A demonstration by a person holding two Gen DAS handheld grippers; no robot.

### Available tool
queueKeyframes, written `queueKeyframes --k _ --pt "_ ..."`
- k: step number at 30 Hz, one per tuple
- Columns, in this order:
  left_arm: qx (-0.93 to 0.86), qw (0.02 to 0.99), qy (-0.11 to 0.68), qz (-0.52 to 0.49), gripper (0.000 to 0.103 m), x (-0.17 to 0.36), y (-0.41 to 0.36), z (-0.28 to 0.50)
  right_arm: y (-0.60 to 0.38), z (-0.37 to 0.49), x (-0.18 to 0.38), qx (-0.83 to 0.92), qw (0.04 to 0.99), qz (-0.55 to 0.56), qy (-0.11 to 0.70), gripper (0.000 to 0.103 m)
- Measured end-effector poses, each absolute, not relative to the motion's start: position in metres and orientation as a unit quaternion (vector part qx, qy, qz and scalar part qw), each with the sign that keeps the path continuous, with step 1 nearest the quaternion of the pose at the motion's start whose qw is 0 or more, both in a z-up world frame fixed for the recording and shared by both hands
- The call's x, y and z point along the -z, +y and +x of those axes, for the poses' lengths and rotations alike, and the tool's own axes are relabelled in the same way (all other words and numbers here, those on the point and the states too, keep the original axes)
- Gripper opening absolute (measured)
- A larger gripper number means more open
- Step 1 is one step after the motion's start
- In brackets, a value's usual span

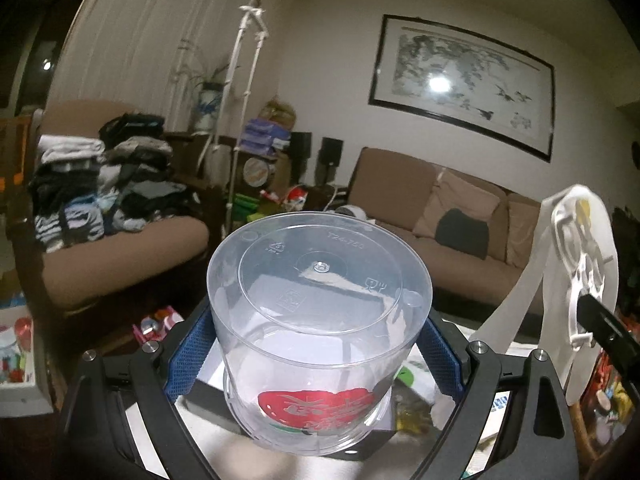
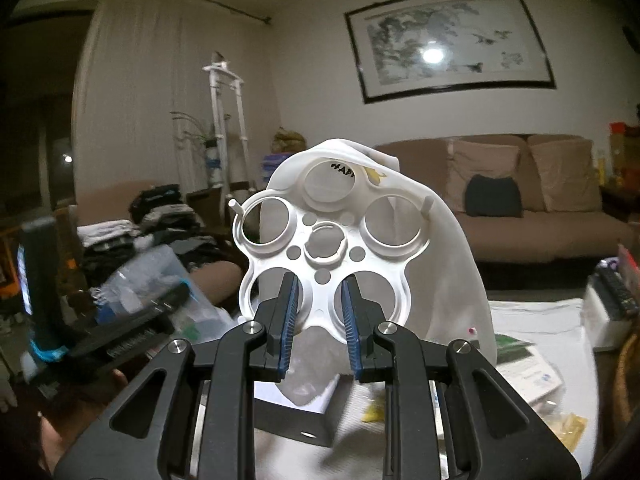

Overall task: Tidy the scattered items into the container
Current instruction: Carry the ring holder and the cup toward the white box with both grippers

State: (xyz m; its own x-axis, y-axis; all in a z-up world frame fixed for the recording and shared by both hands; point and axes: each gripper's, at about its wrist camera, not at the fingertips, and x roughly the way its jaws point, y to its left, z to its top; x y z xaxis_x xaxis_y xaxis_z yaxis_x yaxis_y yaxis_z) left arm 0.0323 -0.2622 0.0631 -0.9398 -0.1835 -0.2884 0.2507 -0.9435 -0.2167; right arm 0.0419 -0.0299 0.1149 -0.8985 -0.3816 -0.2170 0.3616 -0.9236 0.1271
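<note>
Heads up, your right gripper [image 2: 320, 304] only pinches one thin strut of that white ringed plastic holder [image 2: 326, 240] so it could twist loose, and the clear tub [image 1: 320, 312] clamped upside down in your left gripper [image 1: 316, 344] can't take anything yet.

White walls, framed ink painting [image 2: 450, 42], brown sofa [image 2: 532, 204], pale curtain [image 2: 160, 100], clothes pile [image 1: 100, 176]

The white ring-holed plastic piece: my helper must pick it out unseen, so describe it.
Start at the brown sofa under the framed painting. In front of it, the right gripper holds up a flat white plastic disc. Only it is pierced with round holes.
</note>
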Motion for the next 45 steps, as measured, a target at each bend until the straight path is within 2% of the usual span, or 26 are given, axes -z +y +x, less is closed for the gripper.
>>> queueKeyframes --k 10,14,18,28,31,35,37,39,40,43,45 --pt "0.971 0.131 0.150 0.133 0.094 -0.049 -0.322 0.059 -0.091 0.065 -0.137 0.967 0.236 0.094 -0.003 0.020" --pt "0.970 0.111 0.188 0.106 0.094 -0.045 -0.337 0.070 -0.093 0.069 -0.115 0.954 0.293 0.065 -0.019 0.020" --pt "0.972 0.133 0.148 0.127 0.094 -0.041 -0.330 0.061 -0.092 0.037 -0.079 0.938 0.320 0.111 -0.073 0.020" --pt "0.981 0.132 0.104 0.098 0.094 -0.053 -0.301 0.038 -0.088 0.005 -0.059 0.941 0.315 0.123 -0.037 0.020" --pt "0.980 0.129 0.095 0.116 0.094 -0.048 -0.295 0.019 -0.084 -0.006 -0.056 0.943 0.306 0.126 -0.026 0.020" --pt "0.979 0.130 0.093 0.127 0.094 -0.052 -0.287 0.005 -0.075 -0.018 -0.054 0.939 0.312 0.135 -0.048 0.020" --pt "0.978 0.132 0.103 0.127 0.094 -0.052 -0.285 0.006 -0.062 -0.022 -0.052 0.934 0.313 0.152 -0.085 0.020" --pt "0.975 0.127 0.126 0.133 0.094 -0.052 -0.283 0.007 -0.024 -0.020 -0.049 0.918 0.327 0.135 -0.180 0.020" --pt "0.974 0.123 0.138 0.135 0.094 -0.051 -0.283 0.007 0.000 -0.016 -0.046 0.900 0.341 0.111 -0.247 0.021" --pt "0.973 0.110 0.146 0.137 0.094 -0.052 -0.279 0.006 0.088 -0.020 0.005 0.737 0.409 0.013 -0.538 0.019" --pt "0.975 0.109 0.142 0.136 0.094 -0.053 -0.274 0.006 0.121 -0.032 0.048 0.674 0.372 0.038 -0.636 0.017"
